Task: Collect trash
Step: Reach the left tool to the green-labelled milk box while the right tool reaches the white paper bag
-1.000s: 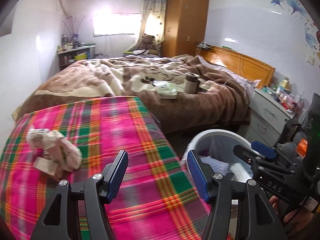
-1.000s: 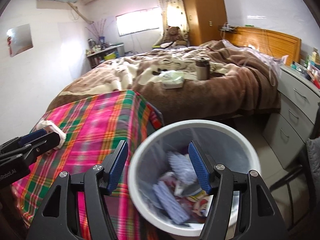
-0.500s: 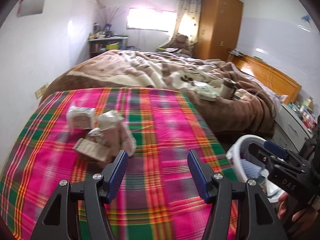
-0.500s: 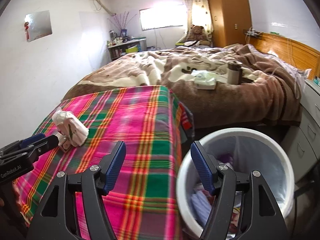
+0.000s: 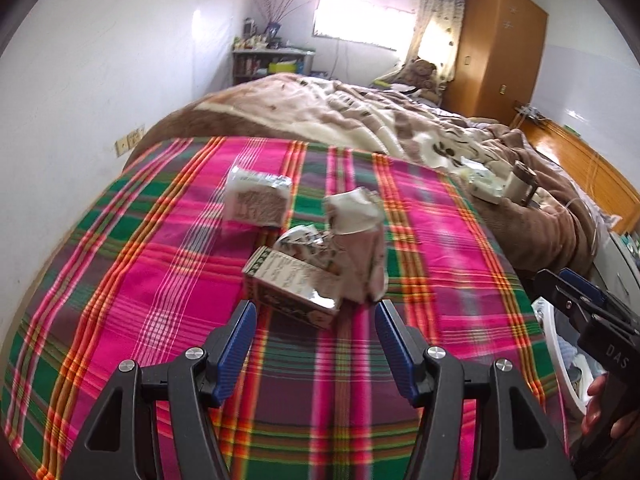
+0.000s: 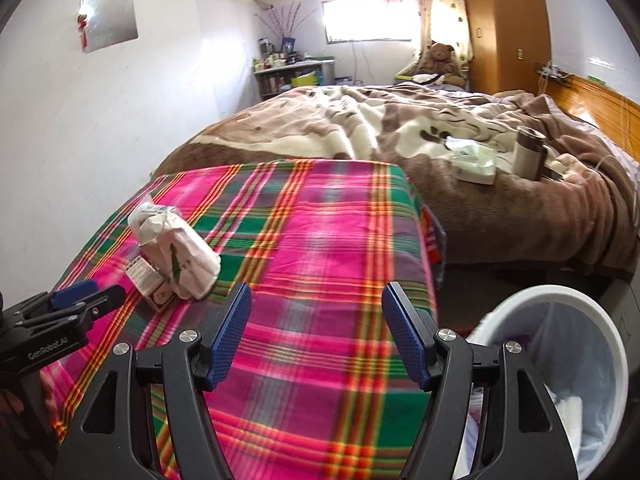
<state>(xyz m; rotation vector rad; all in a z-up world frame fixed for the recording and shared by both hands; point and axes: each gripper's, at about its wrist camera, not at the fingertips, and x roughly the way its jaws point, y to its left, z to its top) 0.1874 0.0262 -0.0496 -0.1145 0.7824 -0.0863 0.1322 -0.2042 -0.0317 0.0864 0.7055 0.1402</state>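
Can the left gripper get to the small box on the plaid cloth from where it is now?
Probably yes. The left gripper is open, and the box lies just ahead of its jaws with nothing between them.

Plaid cloth (image 5: 168,280) in pink, green, orange and white stripes; trash boxes (image 5: 294,286) white with brown and green print. Blanket (image 6: 360,128) brown with cream patches, bin (image 6: 576,300) white, wardrobe (image 5: 496,52) orange wood. Black grippers, blue pads (image 6: 230,336).
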